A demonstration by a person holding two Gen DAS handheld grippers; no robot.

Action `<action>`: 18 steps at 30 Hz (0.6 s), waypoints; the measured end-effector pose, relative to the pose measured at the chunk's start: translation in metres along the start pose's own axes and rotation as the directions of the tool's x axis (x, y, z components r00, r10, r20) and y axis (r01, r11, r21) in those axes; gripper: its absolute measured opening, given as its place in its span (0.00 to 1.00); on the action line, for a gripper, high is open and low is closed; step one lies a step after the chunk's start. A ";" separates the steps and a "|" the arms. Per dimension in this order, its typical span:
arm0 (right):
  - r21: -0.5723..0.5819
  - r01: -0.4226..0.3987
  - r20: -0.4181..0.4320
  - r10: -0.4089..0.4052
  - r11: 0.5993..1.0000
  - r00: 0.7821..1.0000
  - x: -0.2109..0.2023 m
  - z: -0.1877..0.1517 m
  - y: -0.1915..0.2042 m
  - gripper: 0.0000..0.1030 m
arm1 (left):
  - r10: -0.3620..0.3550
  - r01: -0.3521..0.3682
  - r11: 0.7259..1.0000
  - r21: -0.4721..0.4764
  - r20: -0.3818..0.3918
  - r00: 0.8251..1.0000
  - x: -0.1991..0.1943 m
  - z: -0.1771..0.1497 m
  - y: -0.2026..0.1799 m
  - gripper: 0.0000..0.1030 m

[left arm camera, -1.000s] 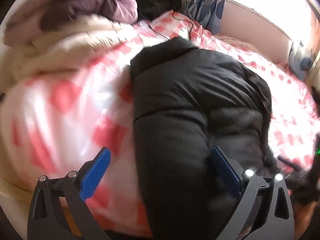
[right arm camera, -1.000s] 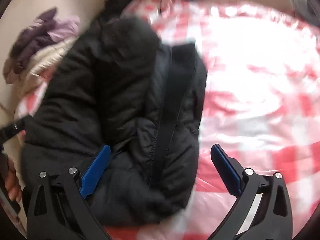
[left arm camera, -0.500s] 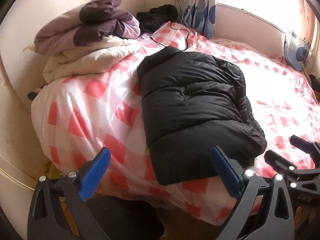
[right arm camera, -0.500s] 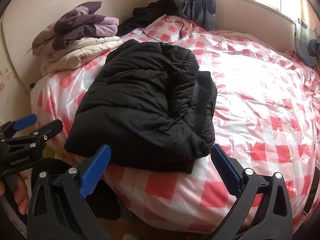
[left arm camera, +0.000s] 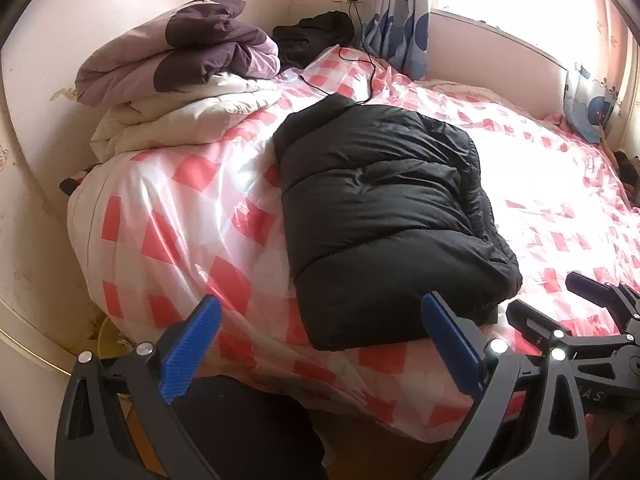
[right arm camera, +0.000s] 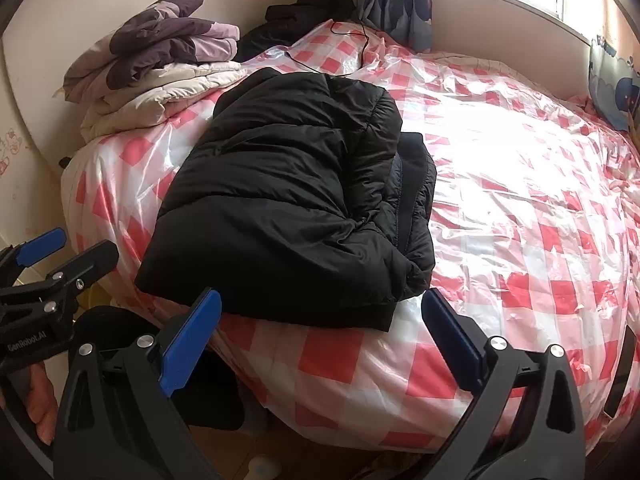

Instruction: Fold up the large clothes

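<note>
A black puffer jacket point(left arm camera: 384, 216) point(right arm camera: 292, 208) lies folded into a thick bundle on the bed, near its front edge. My left gripper point(left arm camera: 320, 344) is open, held back from the bed, with nothing between its blue pads. In the right wrist view, my right gripper point(right arm camera: 320, 340) is also open and empty, just in front of the jacket's hem. Each gripper shows in the other's view: the right gripper point(left arm camera: 560, 312) at the lower right, the left gripper point(right arm camera: 60, 256) at the lower left. Neither touches the jacket.
The bed point(right arm camera: 520, 200) has a red-and-white checked cover under clear plastic. Folded quilts point(left arm camera: 180, 88) are stacked at the far left corner. Dark clothes point(left arm camera: 316, 36) and a black cable point(left arm camera: 360, 60) lie by the far wall, near a blue curtain point(left arm camera: 400, 28). A person's dark leg point(left arm camera: 240, 432) is below.
Both grippers have pulled back from right over the jacket to beyond the bed's front edge. The jacket stays folded and has not moved since half a second ago.
</note>
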State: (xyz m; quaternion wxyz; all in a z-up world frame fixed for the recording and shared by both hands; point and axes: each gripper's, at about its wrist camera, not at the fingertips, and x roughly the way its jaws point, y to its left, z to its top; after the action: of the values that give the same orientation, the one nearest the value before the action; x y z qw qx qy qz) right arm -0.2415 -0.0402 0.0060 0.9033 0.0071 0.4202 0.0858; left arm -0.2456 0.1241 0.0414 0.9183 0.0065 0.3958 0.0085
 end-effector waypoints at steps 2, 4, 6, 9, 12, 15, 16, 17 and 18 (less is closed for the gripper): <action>0.002 0.001 0.001 -0.001 1.000 1.000 -0.001 0.000 -0.001 0.94 | -0.002 0.002 1.000 0.006 -0.002 1.000 0.000 0.000 -0.002 0.93; 0.002 0.002 0.000 -0.002 1.000 1.000 -0.001 0.000 -0.002 0.94 | -0.002 0.002 1.000 0.005 -0.001 1.000 0.000 0.000 -0.002 0.93; 0.002 0.005 -0.002 -0.005 1.000 1.000 -0.002 0.000 -0.002 0.94 | -0.007 0.007 1.000 0.000 0.000 1.000 0.000 0.000 -0.001 0.93; 0.009 0.002 -0.009 -0.002 1.000 1.000 -0.001 0.000 -0.003 0.94 | -0.007 0.007 1.000 -0.003 -0.003 1.000 0.001 0.001 0.000 0.93; 0.008 0.001 -0.013 -0.001 1.000 1.000 0.000 0.000 -0.003 0.94 | -0.007 0.007 1.000 -0.005 -0.004 1.000 0.001 0.001 0.001 0.93; 0.008 -0.001 -0.020 0.001 1.000 1.000 0.002 -0.001 -0.002 0.94 | -0.011 0.011 1.000 -0.004 -0.007 1.000 0.002 0.000 0.001 0.93; 0.007 -0.001 -0.022 0.001 1.000 1.000 0.002 -0.001 -0.002 0.94 | -0.012 0.012 1.000 -0.004 -0.011 1.000 0.002 0.000 0.001 0.93; 0.006 -0.001 -0.025 0.001 1.000 1.000 0.003 -0.001 -0.002 0.94 | -0.012 0.012 1.000 -0.005 -0.012 1.000 0.003 -0.001 0.001 0.93; 0.007 -0.001 -0.027 0.001 1.000 1.000 0.004 -0.001 -0.002 0.94 | -0.012 0.012 1.000 -0.006 -0.014 1.000 0.004 -0.001 0.001 0.93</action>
State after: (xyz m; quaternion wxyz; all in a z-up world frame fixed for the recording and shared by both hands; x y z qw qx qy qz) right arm -0.2398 -0.0414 0.0022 0.8974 0.0091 0.4328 0.0848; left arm -0.2438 0.1256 0.0381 0.9155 0.0013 0.4023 0.0043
